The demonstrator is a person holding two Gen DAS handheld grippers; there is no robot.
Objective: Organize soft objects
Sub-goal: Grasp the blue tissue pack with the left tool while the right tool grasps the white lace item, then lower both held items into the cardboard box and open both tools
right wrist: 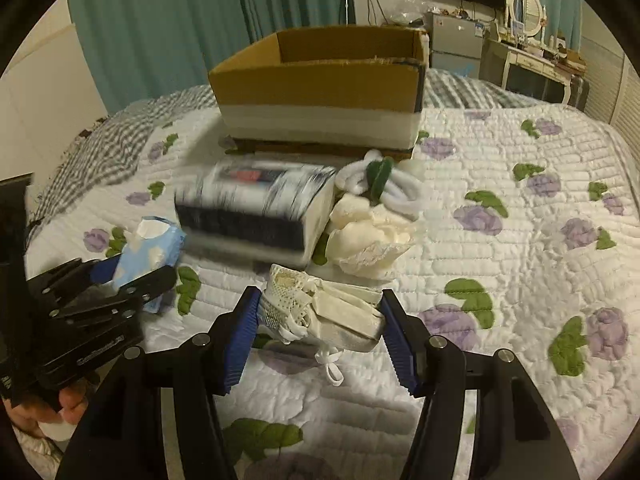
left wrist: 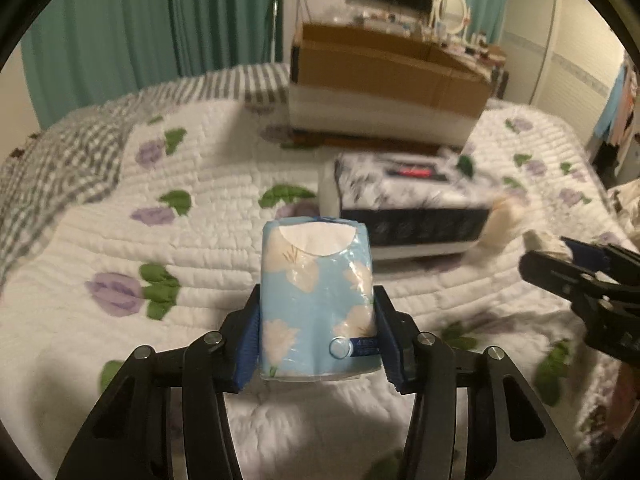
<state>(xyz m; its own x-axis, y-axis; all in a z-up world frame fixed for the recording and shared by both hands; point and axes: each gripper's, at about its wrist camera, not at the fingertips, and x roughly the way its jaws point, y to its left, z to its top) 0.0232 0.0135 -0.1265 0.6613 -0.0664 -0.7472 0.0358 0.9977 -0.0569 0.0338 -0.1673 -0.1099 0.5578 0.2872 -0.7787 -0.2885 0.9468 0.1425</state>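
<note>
- Between the blue pads of the left claw [left wrist: 318, 338] stands a blue tissue pack [left wrist: 318, 300], clamped on its 2 long sides. No earlier picture is given, so only the grip itself can be read: the pads press the soft wrapper in slightly.
- Its long axis runs away from the claw, toward the cardboard box [left wrist: 384, 68]. The torn white opening is at the far end.
- Risk, as I judge it: the wrapper is slick and the pack squashy, so a loose squeeze could let it slide out forward; a hard squeeze would crumple it.
- Across from it, the right claw [right wrist: 320, 330] is clenched on a cream cloth bundle [right wrist: 328, 312], mesh-textured at its left end. The bundle lies crosswise between the pads, long axis left to right.
- A white ribbon [right wrist: 330, 364] dangles beneath it. That tail could snag the quilt of the bed [right wrist: 520, 264] or the box rim.
- Both claws sit near each other, and a person's hand [right wrist: 60, 408] shows under the left one. Moving both to the box together could make them collide.
- Farther out, a dark patterned tissue box [right wrist: 256, 216] lies between the claws and the cardboard box, with white and cream soft items [right wrist: 372, 220] just beside it. A low carry could knock these.
</note>
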